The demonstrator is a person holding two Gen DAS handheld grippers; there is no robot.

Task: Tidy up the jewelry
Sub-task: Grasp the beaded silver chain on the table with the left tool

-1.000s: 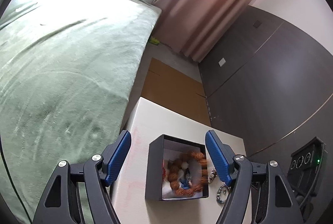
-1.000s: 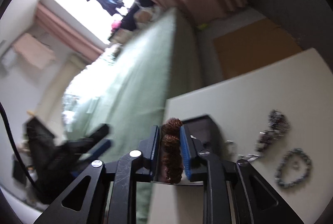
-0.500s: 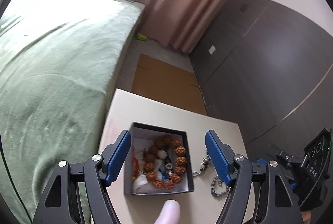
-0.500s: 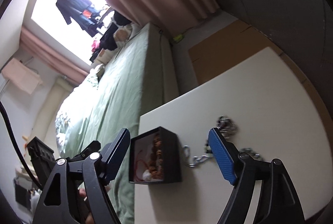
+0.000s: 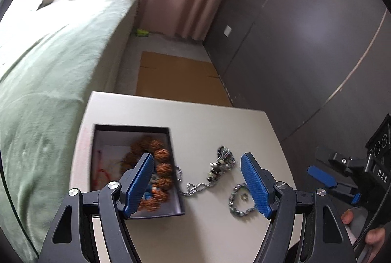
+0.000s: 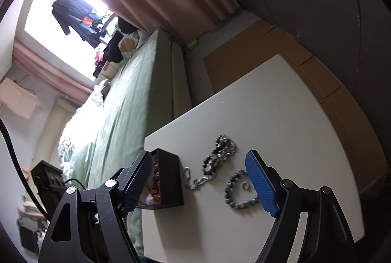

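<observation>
White rectangular tabletop [image 5: 195, 116] beside a green-covered bed [image 5: 48, 67]. The open black square jewelry box [image 5: 171, 138] sits at the table's left edge and holds a brown chunky-bead bracelet [image 5: 161, 165] plus a thin red cord [image 5: 101, 170].

Three pieces lie outside the box, to its right: a silver chain with a dark beaded cluster [image 5: 215, 172], a blue-grey bead bracelet [image 6: 240, 192] nearer the camera, and a small silver ring [image 6: 245, 186] inside that bracelet's loop. The chain's end lies just beside the box wall.

Left gripper [image 5: 196, 186] — fingers spread wide, nothing between them, hovering over the box's right wall and the chain. Right gripper [image 6: 202, 186] — also spread wide and empty, framing the chain and the blue-grey bracelet.

Step in hand, as I judge it: one piece boxed, choosing the next loose one.

Next move likely calls for lowering one gripper onto the blue-grey bracelet or the chain, pinching a few beads or links close to the table, then lifting clear before carrying it left over the box rim. The ring is small and flat — probably the hardest pick.
</observation>
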